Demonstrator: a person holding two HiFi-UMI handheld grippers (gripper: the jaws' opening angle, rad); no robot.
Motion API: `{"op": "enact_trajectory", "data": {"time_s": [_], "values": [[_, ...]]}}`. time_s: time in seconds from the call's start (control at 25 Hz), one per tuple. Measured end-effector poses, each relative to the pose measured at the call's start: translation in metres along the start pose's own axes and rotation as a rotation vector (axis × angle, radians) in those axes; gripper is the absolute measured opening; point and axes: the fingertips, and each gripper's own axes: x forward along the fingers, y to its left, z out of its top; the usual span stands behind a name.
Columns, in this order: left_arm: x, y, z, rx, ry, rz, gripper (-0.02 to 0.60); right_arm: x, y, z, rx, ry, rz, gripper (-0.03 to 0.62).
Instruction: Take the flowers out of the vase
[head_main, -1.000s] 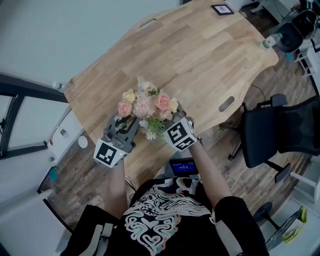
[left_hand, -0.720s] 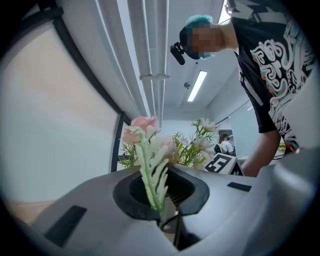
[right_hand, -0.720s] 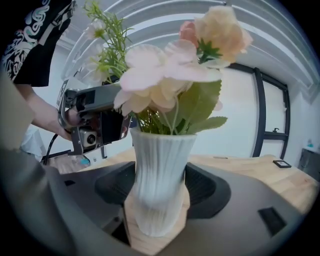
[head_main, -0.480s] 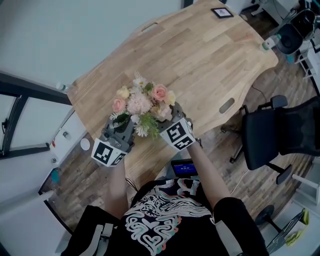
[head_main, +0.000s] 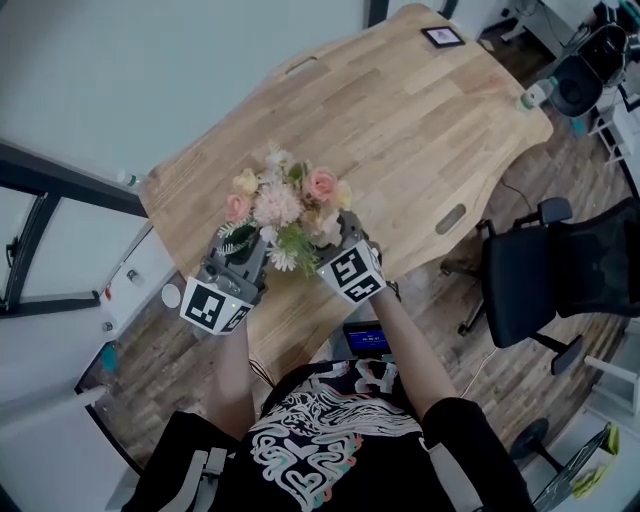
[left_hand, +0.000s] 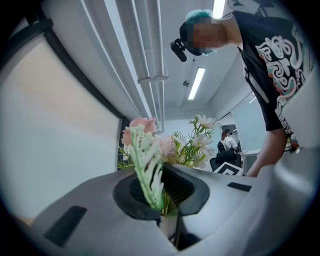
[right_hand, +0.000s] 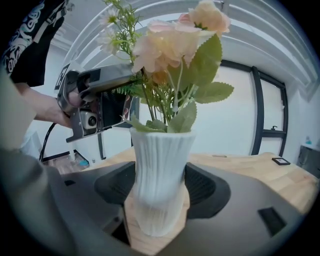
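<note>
A bunch of pink, cream and white flowers (head_main: 283, 205) stands over the near edge of the wooden table (head_main: 400, 130). In the head view the blooms hide the vase. My left gripper (head_main: 248, 252) comes in from the left, level, and is shut on the green stems (left_hand: 162, 200) just under the blooms; a pale fern sprig (left_hand: 149, 170) sticks up between its jaws. My right gripper (head_main: 340, 237) is shut on the white ribbed vase (right_hand: 160, 165), with a pad against each side low on its body. The left gripper (right_hand: 97, 102) shows behind the stems in the right gripper view.
A black office chair (head_main: 560, 270) stands right of the table. A small framed picture (head_main: 443, 37) lies at the far end and a bottle (head_main: 533, 95) at the right edge. A glass wall with black frames (right_hand: 270, 110) lies beyond. My torso is close behind the grippers.
My left gripper has risen a little with the flower stems in it. The right gripper and the vase have stayed where they were.
</note>
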Motion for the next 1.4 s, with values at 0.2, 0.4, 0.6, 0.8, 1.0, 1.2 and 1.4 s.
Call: {"op": "enact_trajectory", "data": {"time_s": [0.2,0.4,0.6,0.8,1.0,1.2,1.4], "values": [[0.004,0.000,0.007,0.005,0.002,0.012,0.032,-0.002,0.000,0.002,-0.006,0.013,0.003,0.311],[0.004,0.004,0.011,-0.012,-0.007,0.043,0.032,-0.005,-0.001,0.004,-0.010,0.026,-0.008,0.311],[0.002,0.006,0.021,-0.021,-0.030,0.062,0.032,-0.007,0.002,-0.001,-0.001,0.034,0.003,0.311],[-0.003,0.017,0.043,-0.048,-0.091,0.084,0.032,-0.007,0.002,0.000,-0.002,0.031,-0.001,0.311],[-0.008,0.029,0.059,-0.031,-0.108,0.113,0.032,-0.007,0.001,0.001,0.001,0.028,-0.001,0.311],[-0.015,0.040,0.072,0.013,-0.104,0.145,0.032,-0.007,0.001,0.000,0.000,0.025,-0.001,0.311],[-0.016,0.043,0.086,0.013,-0.130,0.154,0.032,-0.007,0.002,-0.002,-0.003,0.024,0.003,0.311]]}}
